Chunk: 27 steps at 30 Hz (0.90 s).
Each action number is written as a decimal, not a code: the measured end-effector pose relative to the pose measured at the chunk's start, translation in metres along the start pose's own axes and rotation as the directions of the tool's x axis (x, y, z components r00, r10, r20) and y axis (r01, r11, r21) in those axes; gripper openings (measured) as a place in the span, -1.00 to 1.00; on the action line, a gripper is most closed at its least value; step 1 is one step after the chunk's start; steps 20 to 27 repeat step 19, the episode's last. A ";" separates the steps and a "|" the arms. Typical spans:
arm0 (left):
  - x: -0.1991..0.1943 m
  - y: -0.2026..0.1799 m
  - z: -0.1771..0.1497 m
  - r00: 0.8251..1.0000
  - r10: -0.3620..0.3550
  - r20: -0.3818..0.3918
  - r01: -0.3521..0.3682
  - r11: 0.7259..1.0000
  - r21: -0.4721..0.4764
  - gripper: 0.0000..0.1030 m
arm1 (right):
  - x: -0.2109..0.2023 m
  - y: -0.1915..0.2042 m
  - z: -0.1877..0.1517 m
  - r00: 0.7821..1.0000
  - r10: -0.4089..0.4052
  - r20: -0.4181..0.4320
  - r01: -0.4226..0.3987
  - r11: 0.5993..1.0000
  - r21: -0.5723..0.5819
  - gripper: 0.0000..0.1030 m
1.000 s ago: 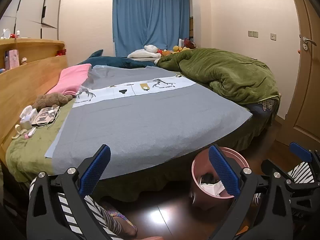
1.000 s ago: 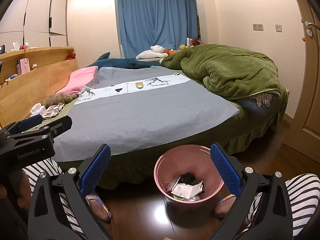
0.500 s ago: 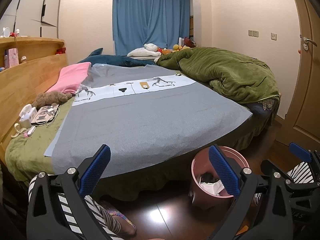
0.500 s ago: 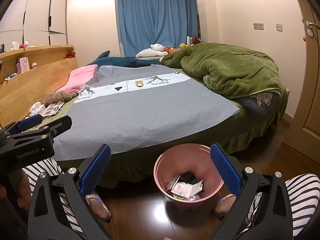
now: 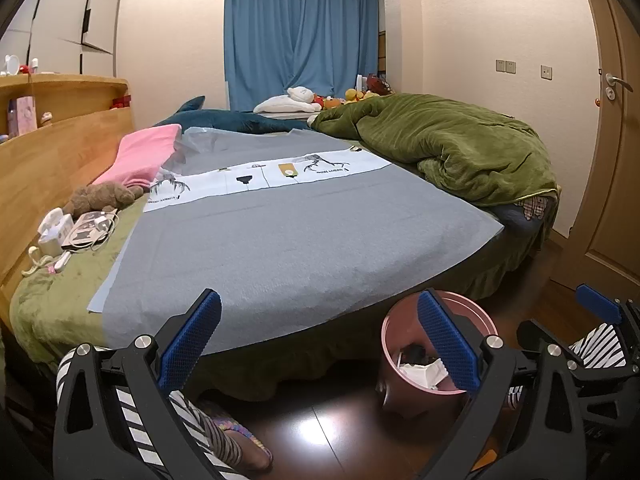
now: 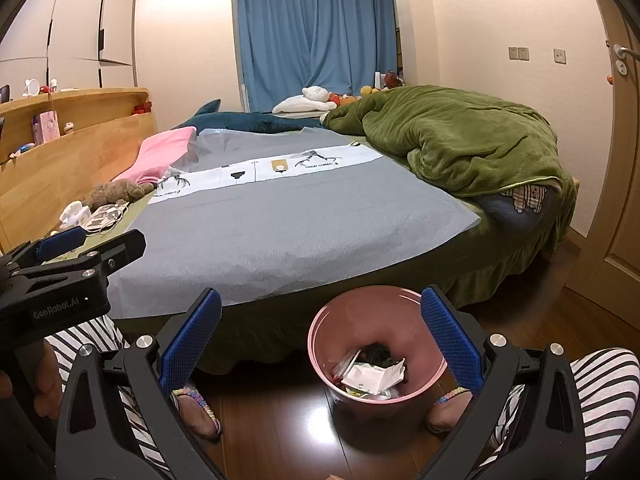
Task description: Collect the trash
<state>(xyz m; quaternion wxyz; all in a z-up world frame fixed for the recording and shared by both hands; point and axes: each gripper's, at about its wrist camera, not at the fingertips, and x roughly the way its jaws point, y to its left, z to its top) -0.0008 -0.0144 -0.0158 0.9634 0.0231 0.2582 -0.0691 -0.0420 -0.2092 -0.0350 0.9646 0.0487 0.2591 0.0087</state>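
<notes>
Both grippers, left and right, spread empty above the pink bin holding collected trash, ready for more.

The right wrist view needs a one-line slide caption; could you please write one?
Open right gripper poised above a pink bin of paper trash on the dark floor, beside a grey-covered bed.

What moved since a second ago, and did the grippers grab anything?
Almost nothing moved. Both cameras shifted only a touch. The left hand-held gripper and right hand-held gripper stay open and empty. The pink bin sits in the same spot on the floor by the bed, with the same paper trash inside.
</notes>
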 end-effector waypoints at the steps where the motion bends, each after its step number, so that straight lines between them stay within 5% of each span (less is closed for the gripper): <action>1: 0.000 0.000 0.000 1.000 -0.001 -0.001 0.001 1.000 0.000 0.85 | 0.000 0.000 0.000 1.000 0.000 0.000 0.000 1.000 0.000 0.90; 27: 0.002 0.005 -0.001 1.000 -0.017 -0.021 0.016 0.999 -0.031 0.85 | 0.001 -0.002 -0.002 1.000 0.000 -0.007 0.000 1.000 -0.003 0.90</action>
